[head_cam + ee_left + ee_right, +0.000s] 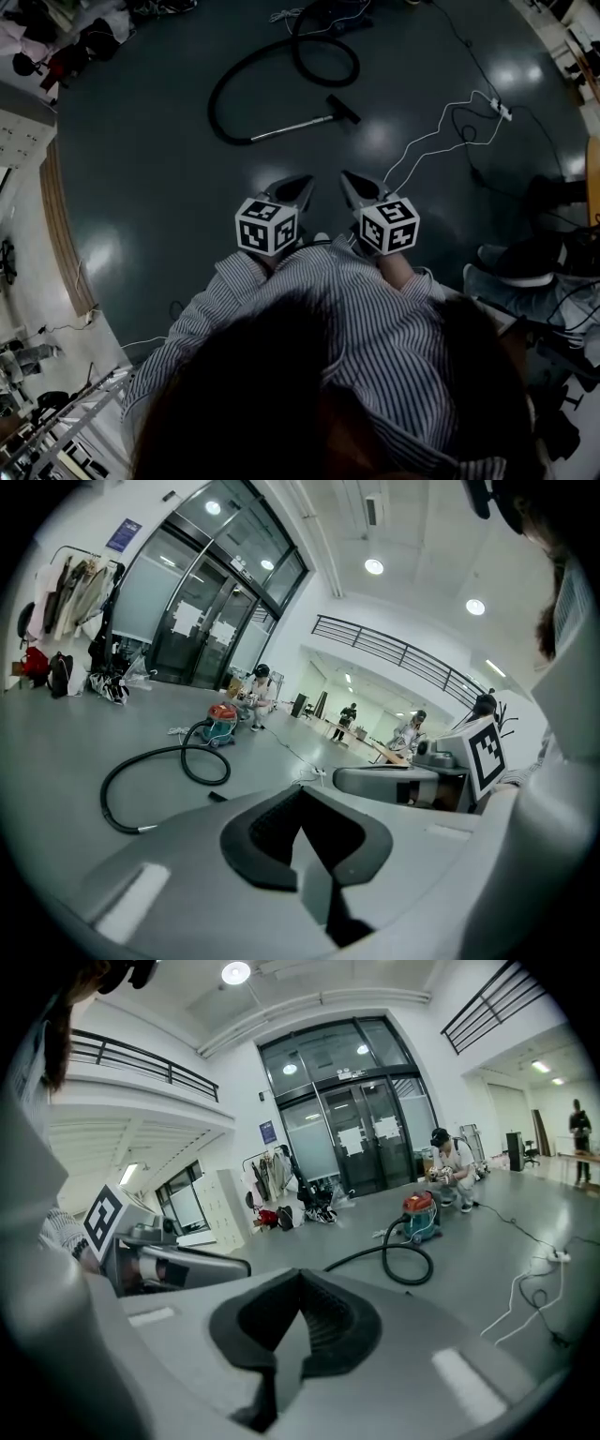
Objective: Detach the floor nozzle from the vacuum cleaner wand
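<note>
Glossy dark grey floor [141, 187] lies below the left gripper [302, 187] and right gripper [351, 185], both closed and empty. Well ahead of them, the black floor nozzle [343, 109] sits on the silver metal wand [292, 127].

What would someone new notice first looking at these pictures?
A black vacuum hose loops across the dark floor ahead, ending in a metal wand with the floor nozzle attached at its tip. Nearer, the left claw and right claw are held side by side, both shut and empty, pointing toward it. A white corded power strip lies further right.
</note>
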`<action>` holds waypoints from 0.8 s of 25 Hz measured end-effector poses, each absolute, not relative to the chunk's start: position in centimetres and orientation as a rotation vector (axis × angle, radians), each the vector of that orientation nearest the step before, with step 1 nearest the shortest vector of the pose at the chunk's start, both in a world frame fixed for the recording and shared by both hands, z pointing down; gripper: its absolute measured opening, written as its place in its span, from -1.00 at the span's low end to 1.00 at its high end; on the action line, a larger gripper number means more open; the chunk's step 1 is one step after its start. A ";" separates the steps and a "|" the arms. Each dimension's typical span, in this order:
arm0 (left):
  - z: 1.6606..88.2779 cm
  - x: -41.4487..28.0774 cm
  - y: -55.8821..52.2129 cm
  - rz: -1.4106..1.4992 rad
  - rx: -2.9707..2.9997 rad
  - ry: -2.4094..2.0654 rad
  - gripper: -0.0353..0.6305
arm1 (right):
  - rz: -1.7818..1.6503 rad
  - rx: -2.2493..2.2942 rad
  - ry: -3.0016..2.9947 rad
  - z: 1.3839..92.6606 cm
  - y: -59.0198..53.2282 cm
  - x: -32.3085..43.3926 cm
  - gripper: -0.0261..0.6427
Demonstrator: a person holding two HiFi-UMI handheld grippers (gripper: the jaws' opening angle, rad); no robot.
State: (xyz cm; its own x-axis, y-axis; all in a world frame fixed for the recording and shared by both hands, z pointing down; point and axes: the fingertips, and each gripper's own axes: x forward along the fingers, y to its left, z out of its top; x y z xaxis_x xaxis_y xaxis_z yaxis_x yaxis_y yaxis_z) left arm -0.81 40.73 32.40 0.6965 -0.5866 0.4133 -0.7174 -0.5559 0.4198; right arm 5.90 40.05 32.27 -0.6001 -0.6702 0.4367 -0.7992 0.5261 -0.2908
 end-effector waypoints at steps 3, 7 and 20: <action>32.5 -1.1 40.4 0.301 2.323 -1.008 -0.88 | 0.688 1.218 -2.499 32.4 39.8 5.7 -0.92; 32.2 -1.0 39.6 0.284 2.325 -1.031 -0.88 | 0.700 1.202 -2.507 32.4 39.1 6.0 -0.92; 32.3 2.1 35.8 0.235 2.323 -1.096 -0.88 | 0.611 1.228 -2.585 31.8 35.4 10.2 -0.92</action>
